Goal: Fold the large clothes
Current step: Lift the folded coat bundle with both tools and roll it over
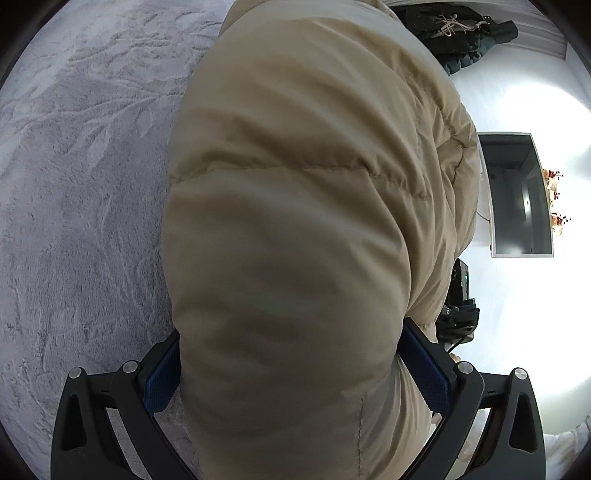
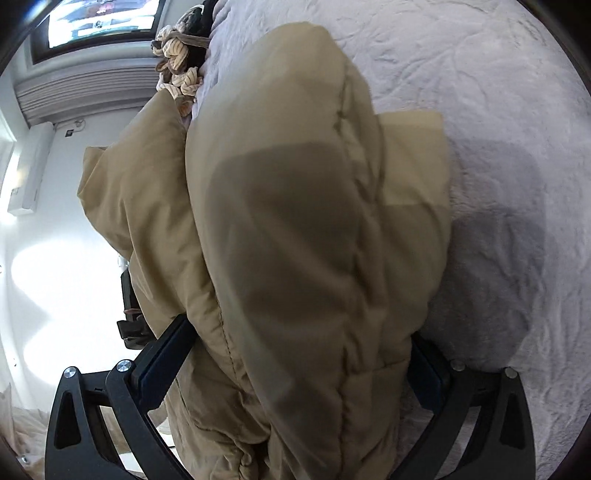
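Observation:
A tan puffer jacket [image 1: 303, 177] fills the middle of both wrist views, lifted above a grey plush blanket [image 1: 74, 184]. My left gripper [image 1: 291, 354] is shut on a thick fold of the jacket, which bulges between its blue pads [image 1: 424, 369]. My right gripper [image 2: 299, 369] is shut on another thick fold of the jacket [image 2: 295, 221], with quilted seams running up from it. The jacket hides both sets of fingertips. The other gripper shows dark behind the jacket's edge in each view [image 1: 460, 310].
The grey blanket [image 2: 498, 184] covers the surface beside the jacket. A pile of dark clothes [image 1: 454, 33] lies at the blanket's far edge. Knotted beige fabric [image 2: 177, 62] lies at the far end in the right wrist view. White wall and a dark screen [image 1: 517, 195] lie beyond.

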`<state>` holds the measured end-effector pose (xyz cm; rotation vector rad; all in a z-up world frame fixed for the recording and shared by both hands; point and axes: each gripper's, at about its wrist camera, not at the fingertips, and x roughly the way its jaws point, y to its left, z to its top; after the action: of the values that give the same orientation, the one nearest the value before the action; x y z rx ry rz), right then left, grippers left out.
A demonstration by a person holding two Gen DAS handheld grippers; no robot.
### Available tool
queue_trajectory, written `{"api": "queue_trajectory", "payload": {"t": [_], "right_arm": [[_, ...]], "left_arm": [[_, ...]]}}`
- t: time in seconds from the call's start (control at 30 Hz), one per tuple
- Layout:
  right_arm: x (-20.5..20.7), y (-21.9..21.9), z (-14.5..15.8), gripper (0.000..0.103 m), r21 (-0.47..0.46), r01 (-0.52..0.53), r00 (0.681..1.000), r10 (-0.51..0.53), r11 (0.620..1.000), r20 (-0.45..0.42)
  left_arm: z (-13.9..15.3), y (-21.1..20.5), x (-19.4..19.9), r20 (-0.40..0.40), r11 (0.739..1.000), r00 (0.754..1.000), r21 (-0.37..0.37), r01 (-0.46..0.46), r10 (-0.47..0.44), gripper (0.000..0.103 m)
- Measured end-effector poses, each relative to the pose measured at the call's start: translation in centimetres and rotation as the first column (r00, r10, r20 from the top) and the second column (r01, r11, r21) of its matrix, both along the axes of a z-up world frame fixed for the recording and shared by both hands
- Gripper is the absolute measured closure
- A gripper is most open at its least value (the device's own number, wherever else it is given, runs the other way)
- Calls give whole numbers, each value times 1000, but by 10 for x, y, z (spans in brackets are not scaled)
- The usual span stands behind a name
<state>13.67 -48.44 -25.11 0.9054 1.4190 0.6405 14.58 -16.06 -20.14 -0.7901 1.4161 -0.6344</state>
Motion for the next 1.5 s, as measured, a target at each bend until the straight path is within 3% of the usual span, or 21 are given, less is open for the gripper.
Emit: {"api": "queue_trajectory", "payload": {"t": [0.07, 0.13, 0.23, 0.3, 0.57, 0.67, 0.8, 0.9, 1.03, 1.13, 1.2, 1.3, 1.4, 1.5], "right_arm": [[1, 6, 4, 5, 13, 9, 1000, -9, 1000, 0], [-1, 11, 10, 25, 27, 17, 1000, -17, 1000, 13], [-7, 18, 27, 43, 36, 16, 998, -18, 999, 65], [-12, 26, 43, 47, 32, 17, 994, -20, 999, 110], [-8, 88, 106, 52, 40, 12, 962, -23, 999, 271], [2, 122, 120, 53, 41, -18, 949, 4, 999, 315], [12, 160, 118, 53, -11, -30, 946, 32, 999, 324], [16, 167, 94, 51, -85, 10, 974, 9, 996, 225], [15, 145, 74, 33, -309, 61, 990, -17, 949, 143], [15, 126, 62, 18, -335, 76, 993, -41, 939, 109], [6, 118, 47, 14, -288, 50, 996, -27, 956, 84], [13, 108, 21, 0, -197, 26, 998, -13, 980, 64], [29, 111, -1, 0, -38, 10, 998, -8, 999, 61], [51, 130, -19, 0, 99, -6, 996, -3, 995, 85]], "left_arm": [[5, 2, -2, 18, 1000, 1000, -9, -7, 7, 5], [7, 9, -7, 31, 1000, 999, -22, -13, 13, 9], [18, 16, -10, 61, 999, 998, -45, -17, 20, 12], [27, 20, -11, 90, 998, 996, -60, -9, 14, 12], [64, 72, -1, 198, 992, 980, -127, 1, 25, 11], [70, 98, 4, 219, 989, 975, -146, -1, 33, 12], [62, 134, 16, 214, 993, 976, -116, -22, 46, 12], [43, 139, 21, 166, 998, 986, -65, 6, 5, 12], [26, 130, 18, 165, 999, 986, 12, 38, -39, 11], [16, 131, 17, 150, 999, 988, 29, 30, -34, 11], [11, 131, 17, 137, 999, 990, 34, 34, -38, 11], [7, 130, 19, 128, 998, 990, 34, 50, -54, 9], [-1, 129, 26, 106, 998, 993, 1, 59, -59, 6], [-8, 125, 32, 79, 998, 996, -31, 49, -46, 5]]}}
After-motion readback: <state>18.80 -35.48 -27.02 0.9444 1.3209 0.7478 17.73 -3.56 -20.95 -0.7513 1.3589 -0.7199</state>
